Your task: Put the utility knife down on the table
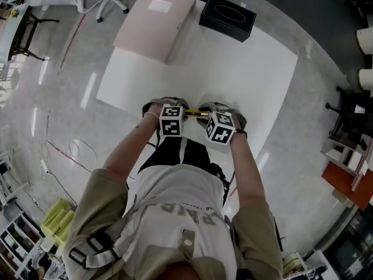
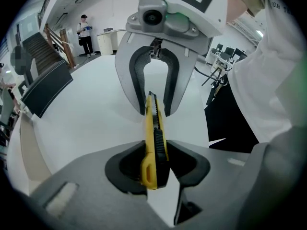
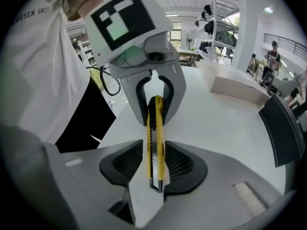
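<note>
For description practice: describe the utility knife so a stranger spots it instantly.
Over the white table, the left gripper and right gripper face each other. The utility knife bridges them, gripped at both ends: the only slim yellow-and-black thing there.

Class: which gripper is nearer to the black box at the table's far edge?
Right. In the head view the right gripper lies almost directly below the black box; the left gripper lies further left. Both hold the utility knife.

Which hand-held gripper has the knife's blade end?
The right hand-held gripper: the utility knife shows its metal blade-guide tip between that gripper's jaws. The left hand-held gripper holds the yellow butt end with the loop.
</note>
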